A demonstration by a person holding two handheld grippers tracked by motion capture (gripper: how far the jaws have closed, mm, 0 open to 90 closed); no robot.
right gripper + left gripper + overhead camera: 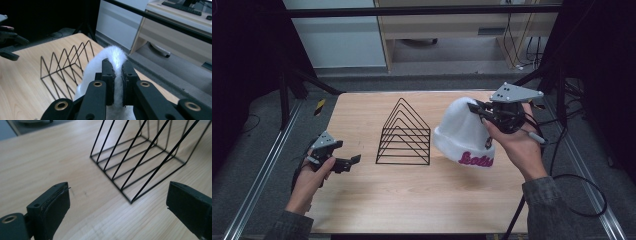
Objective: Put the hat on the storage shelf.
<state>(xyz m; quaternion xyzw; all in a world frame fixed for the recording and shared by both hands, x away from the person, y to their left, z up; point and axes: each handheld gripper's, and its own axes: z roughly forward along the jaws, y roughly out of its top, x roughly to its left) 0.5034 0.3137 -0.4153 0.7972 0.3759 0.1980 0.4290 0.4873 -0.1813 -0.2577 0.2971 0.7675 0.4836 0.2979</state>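
1. At the left side of the bench [362, 210], the left gripper [353, 161] hovers low with its jaws wide apart and nothing between them. In the left gripper view, it points toward the near corner of the black wire rack [140, 167]. It seems ready to steady the rack, so it should come to the base wire slowly and not push the light frame.

2. The wire rack [404, 136] stands in the middle of the bench, upright, with its triangle dividers in a row. It is apart from both grippers.

3. To the right of the rack, near it, the white beanie [461, 131] sits on the bench with pink letters on its cuff.

4. The right gripper [474, 108] is closed on the top of the beanie; the right gripper view shows the soft white knit [115, 56] pinched between the two jaws. The step in hand is probably lifting the beanie toward the rack. The knit can stretch and slip, so the person should lift straight up and keep the pinch firm.
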